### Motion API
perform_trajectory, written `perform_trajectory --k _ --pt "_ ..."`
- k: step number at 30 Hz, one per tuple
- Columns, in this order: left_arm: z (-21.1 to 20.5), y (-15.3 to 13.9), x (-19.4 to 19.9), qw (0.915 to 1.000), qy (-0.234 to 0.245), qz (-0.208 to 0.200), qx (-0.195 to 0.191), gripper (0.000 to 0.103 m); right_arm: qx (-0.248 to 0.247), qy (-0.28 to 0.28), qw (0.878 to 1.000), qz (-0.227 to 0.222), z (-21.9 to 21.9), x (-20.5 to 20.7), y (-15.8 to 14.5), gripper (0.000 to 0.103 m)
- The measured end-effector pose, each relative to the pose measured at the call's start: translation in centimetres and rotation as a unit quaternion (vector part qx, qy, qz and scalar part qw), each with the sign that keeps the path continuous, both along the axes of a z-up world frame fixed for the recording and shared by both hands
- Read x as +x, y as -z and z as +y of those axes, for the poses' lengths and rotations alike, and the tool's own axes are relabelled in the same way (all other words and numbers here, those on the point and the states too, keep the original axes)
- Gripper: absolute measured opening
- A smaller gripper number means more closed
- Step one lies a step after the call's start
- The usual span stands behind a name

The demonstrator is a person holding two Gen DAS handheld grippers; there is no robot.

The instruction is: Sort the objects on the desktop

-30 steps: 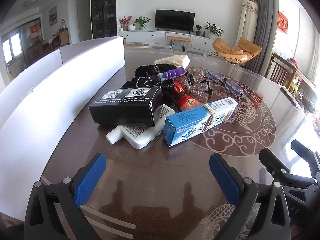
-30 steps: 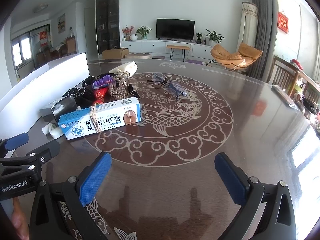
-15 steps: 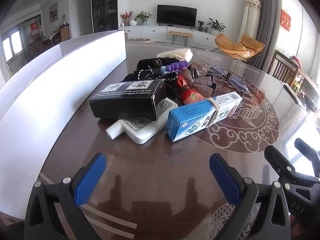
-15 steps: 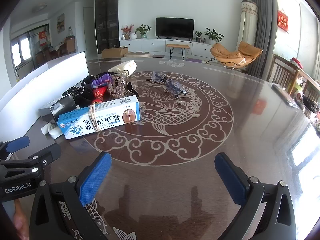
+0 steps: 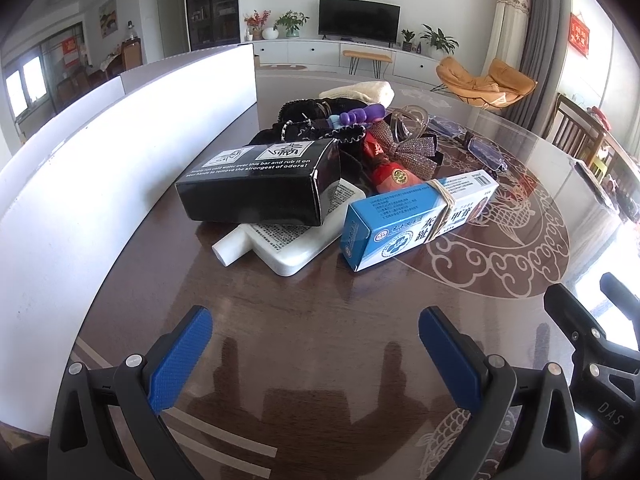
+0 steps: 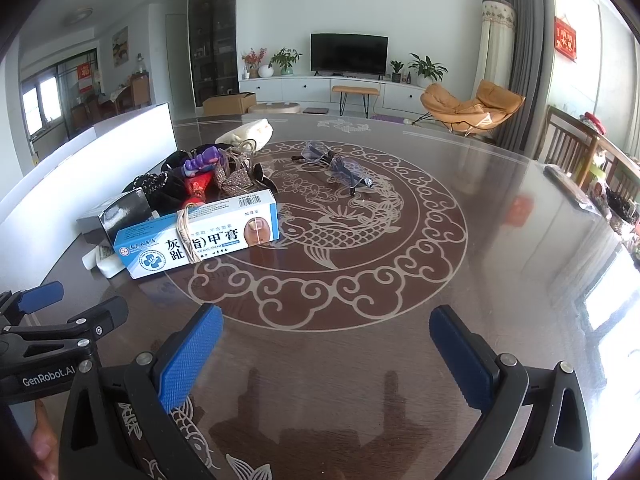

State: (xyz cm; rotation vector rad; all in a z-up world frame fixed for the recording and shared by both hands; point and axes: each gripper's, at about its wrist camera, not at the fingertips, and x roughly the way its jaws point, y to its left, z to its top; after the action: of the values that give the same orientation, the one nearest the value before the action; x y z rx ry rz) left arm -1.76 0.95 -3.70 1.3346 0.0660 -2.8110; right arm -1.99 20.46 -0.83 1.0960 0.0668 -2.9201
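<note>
Much of the pile ahead of the left hand-held gripper (image 5: 314, 354) is hard to read: the black box (image 5: 260, 184) covers most of the white flat bottle (image 5: 280, 242) under it, and the dark fabric items (image 5: 320, 128) behind overlap so that their shapes cannot be told apart. The red item (image 5: 390, 170) is half hidden by the glittery bow (image 5: 412, 152). Only a fingertip shows at the lower left edge of the right wrist view.

The left hand-held gripper hovers low over the bench (image 5: 320, 312), fingers spread wide and holding nothing, pointing at the pile. The right hand-held gripper (image 6: 326, 354) is likewise released and empty, just beside the left one, aimed across the bare bench centre.

The blue-and-white carton (image 6: 196, 238), bound with a rubber band, lies flat, ahead and left of the right hand-held gripper; its long axis runs left to right across that view, slightly rising rightward. The glasses (image 6: 340, 168) lie farther ahead, apart from the pile.
</note>
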Motion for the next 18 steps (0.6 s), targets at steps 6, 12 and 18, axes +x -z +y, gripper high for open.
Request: perform_trajectory --k 6,12,18 --pt "0.0 0.26 -0.1 1.0 0.001 -0.007 0.0 0.103 -0.002 0.001 1.0 -0.004 0.03 -0.15 0.22 0.103" --pt "-0.17 0.54 -0.18 0.9999 -0.003 -0.015 0.005 0.103 -0.004 0.001 1.0 -0.008 0.16 -0.29 0.19 0.103" --pt "-0.55 0.8 -0.19 0.9996 -0.007 -0.021 0.015 0.103 -0.003 0.002 1.0 -0.016 0.12 -0.47 0.33 0.103"
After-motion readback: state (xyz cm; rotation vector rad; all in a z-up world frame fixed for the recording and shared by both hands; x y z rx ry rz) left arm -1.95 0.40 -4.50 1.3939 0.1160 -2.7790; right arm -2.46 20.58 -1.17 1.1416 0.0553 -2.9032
